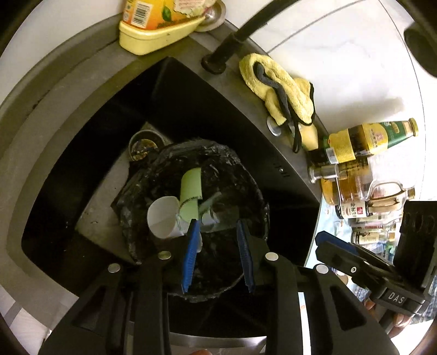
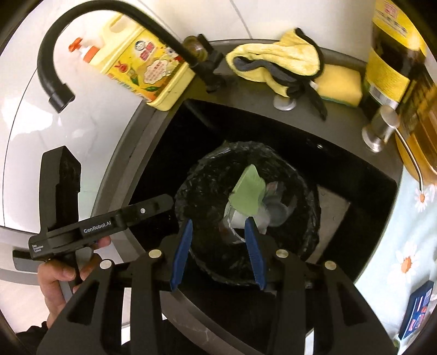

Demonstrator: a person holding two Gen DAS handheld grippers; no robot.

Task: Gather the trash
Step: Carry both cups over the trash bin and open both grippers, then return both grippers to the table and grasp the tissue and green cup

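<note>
Black plastic lines the small trash bin that stands in the dark sink, directly ahead of and below both claws. Inside it lie a pale green rolled card, a white paper cup and some clear and grey scraps; in the right wrist view the green piece sits just beyond the right claw's far blade. This trash looks light, thin and easily crushed, so a gentle pinch on an edge or rim would do; the liner looks soft and slippery, and is best gathered at its rim where it folds over the bin.

The left claw stands partly open with nothing between its blue pads. The right claw is also partly open and empty. Both hang over the near side of the bin.

Beyond the claws, on the sink's rim, lie a yellow cloth with dark edging and a yellow sponge, beside the black tap. A yellow detergent bottle carries a printed label too small to read. To the right, sauce bottles stand on the table; their labels are not legible. The gripper bodies read "GenRobot.AI" and "DAS".
</note>
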